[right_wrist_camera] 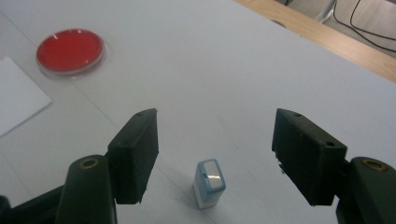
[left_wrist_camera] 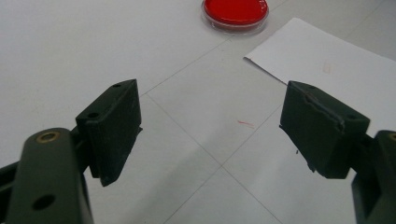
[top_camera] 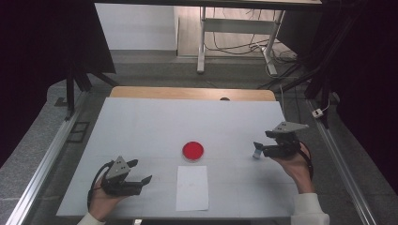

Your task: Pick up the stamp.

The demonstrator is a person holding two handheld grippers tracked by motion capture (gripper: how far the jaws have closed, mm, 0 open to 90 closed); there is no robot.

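Stood upright on the white table between the spread jaws of the right gripper, small white stamp, presumably lined up for pinching; left gripper parked spread and unladen near the paper.

Your high view looks forward and down from above your side, taking in the whole table. Each gripper view rides low and close over the tabletop, looking along its own jaws. All three share the red dish and the paper.
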